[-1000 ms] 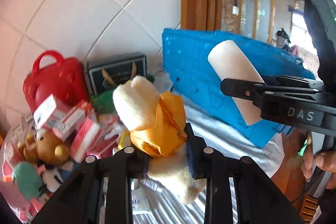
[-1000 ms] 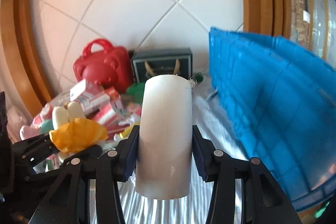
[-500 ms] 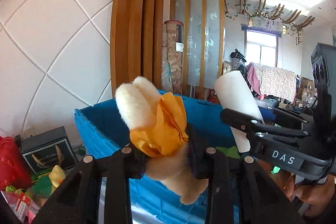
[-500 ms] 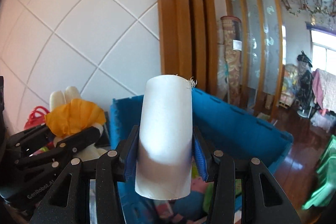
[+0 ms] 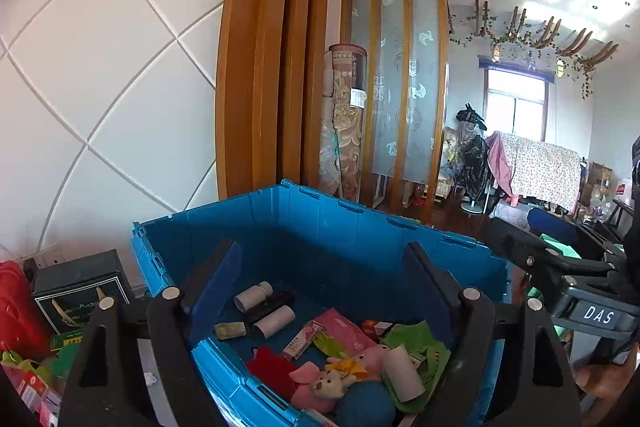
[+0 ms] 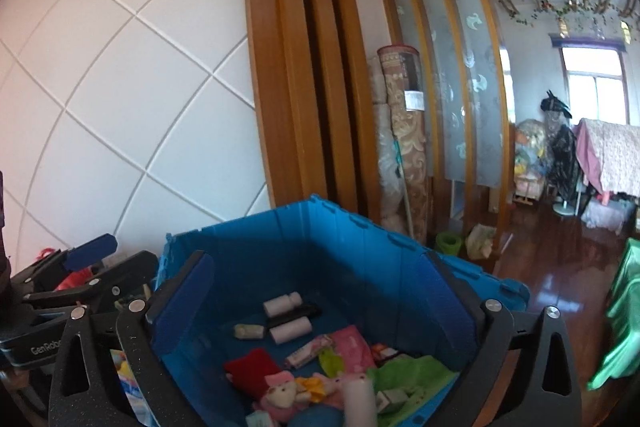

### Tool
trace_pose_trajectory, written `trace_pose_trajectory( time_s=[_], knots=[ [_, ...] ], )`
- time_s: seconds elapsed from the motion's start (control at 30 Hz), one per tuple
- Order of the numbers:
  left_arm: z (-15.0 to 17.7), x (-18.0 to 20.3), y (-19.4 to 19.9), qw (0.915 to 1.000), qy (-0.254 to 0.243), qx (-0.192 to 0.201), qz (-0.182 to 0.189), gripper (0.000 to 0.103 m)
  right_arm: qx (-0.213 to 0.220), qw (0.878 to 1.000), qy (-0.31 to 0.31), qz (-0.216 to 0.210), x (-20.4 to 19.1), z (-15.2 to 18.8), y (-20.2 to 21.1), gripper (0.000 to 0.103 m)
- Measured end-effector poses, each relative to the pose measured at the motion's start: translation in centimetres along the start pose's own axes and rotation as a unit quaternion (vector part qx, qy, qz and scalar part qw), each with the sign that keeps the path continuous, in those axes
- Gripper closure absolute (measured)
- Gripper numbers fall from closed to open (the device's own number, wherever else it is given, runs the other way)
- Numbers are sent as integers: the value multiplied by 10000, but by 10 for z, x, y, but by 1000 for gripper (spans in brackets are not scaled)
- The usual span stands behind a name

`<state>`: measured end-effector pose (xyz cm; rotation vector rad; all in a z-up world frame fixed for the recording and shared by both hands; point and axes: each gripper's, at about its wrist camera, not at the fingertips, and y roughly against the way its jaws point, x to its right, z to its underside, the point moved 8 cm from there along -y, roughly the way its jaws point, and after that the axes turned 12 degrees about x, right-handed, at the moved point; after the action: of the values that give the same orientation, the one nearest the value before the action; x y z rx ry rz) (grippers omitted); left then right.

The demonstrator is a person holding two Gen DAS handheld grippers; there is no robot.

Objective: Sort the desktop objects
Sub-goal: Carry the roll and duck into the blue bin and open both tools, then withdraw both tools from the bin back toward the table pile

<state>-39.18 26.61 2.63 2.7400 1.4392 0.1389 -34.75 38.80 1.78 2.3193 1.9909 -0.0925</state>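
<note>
**Both claws opening, empty, over the blue crate**

Left wrist view: the left gripper (image 5: pixel 324 291) fills the lower centre of the frame, its jaws spreading apart with nothing between the pads. Beyond and below them lies the open blue plastic crate (image 5: pixel 320 227). On its floor, at lower centre right, a small cream plush rabbit with a yellow scarf (image 5: pixel 334 381) lies on pink plush toys, and a white cylindrical tube (image 5: pixel 402 373) rests tilted just to its right, against a green cloth (image 5: pixel 420 339). Both sit below the pads, apart from them. The right gripper (image 5: pixel 560 275) reaches in from the right edge, a hand (image 5: pixel 604 381) beneath it.

Right wrist view: the right gripper (image 6: pixel 320 283) spans the lower frame, jaws widening and empty. Between and below its fingers the same crate (image 6: pixel 320 235) shows the plush rabbit (image 6: pixel 282 393) at lower centre and the white tube (image 6: pixel 360 401) blurred beside it, near the bottom edge. The left gripper (image 6: pixel 86 267) enters at lower left.
</note>
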Motion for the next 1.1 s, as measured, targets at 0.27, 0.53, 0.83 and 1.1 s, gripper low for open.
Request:
trace_pose_trajectory(
  time_s=[0.27, 0.53, 0.83, 1.1],
  knots=[
    [28, -30, 36, 9975, 88, -65, -700, 20, 40, 9987, -50, -513, -24, 11, 14, 0],
    [53, -78, 102, 9852, -258, -107, -1692, 20, -81, 9971, -411, -632, -53, 23, 20, 0],
    [104, -178, 221, 9444, -103, -251, -3278, 20, 8, 9830, 499, -1769, -166, 45, 51, 0],
    [126, -254, 331, 9123, -203, -478, -4062, 20, -1114, 9540, 488, -2741, -283, 107, 64, 0]
  ],
)
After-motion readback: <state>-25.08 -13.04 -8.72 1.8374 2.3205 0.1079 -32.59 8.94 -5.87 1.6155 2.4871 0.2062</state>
